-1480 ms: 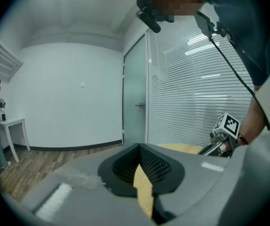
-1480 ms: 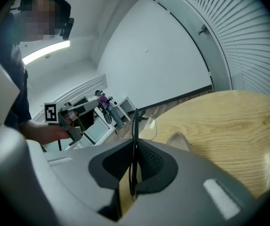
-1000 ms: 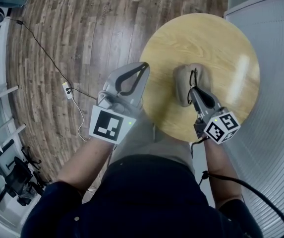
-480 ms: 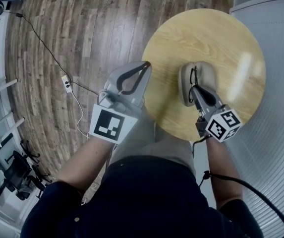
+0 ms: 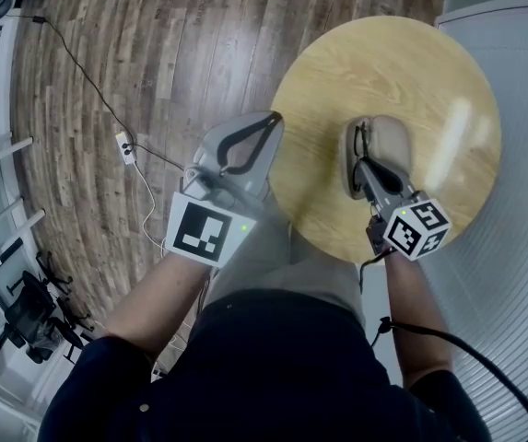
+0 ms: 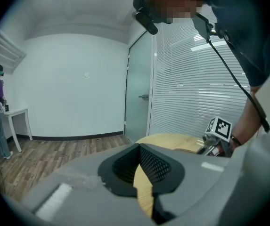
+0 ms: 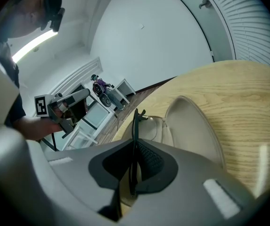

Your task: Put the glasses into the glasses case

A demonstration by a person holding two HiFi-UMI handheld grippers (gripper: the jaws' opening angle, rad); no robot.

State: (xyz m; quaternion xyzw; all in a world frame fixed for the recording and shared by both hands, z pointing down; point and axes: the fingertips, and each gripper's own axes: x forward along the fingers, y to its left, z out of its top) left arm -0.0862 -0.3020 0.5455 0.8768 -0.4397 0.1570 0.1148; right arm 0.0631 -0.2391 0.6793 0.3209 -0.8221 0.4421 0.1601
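Glasses [image 5: 359, 147] pinched edge-on in right gripper [image 5: 367, 166], held low over the open case [image 5: 393, 145], centre-right of frame on the table [image 5: 383, 58]. I reckon that lines them up to drop in. Left gripper [image 5: 265, 127] idles at the table's left edge, clear of the work.
Left gripper view: fingers [image 6: 157, 166] together, nothing between them.
Right gripper view: fingers clamped on the thin black frame, lens over the case hollow.

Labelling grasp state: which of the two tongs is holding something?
The right tongs, clamped on the thin black-framed glasses at the open beige glasses case. The left tongs are closed on nothing.
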